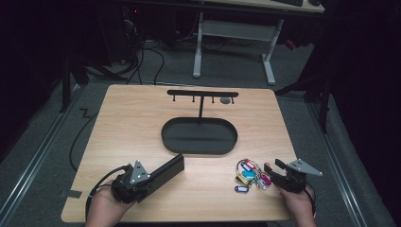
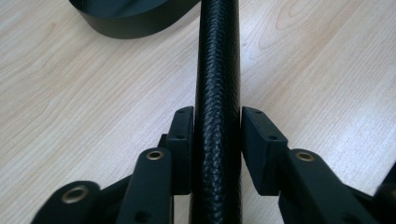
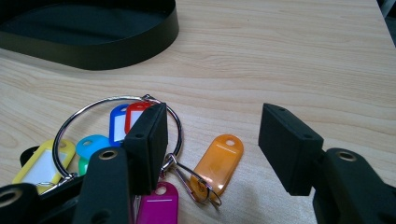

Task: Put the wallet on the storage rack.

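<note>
A long black case with a woven texture [image 1: 169, 168] lies on the table, pointing toward the oval tray. My left gripper [image 1: 156, 177] is shut on it. In the left gripper view both pads [image 2: 183, 140] press the sides of the case [image 2: 217, 84]. A bunch of coloured key tags on a metal ring [image 1: 250, 172] lies at the front right. My right gripper [image 1: 270, 171] stands open just right of it. In the right gripper view the ring [image 3: 74, 119] lies by the left jaw, and an orange tag [image 3: 218, 161] lies on the wood between the open jaws [image 3: 212, 135].
A black oval tray [image 1: 198, 152] sits mid-table, with a black T-shaped hook stand [image 1: 202, 93] rising behind it. A small blue tag [image 1: 241, 188] lies apart near the front edge. Bare wood [image 1: 127, 123] spreads left of the tray. Desk legs and cables stand beyond the table.
</note>
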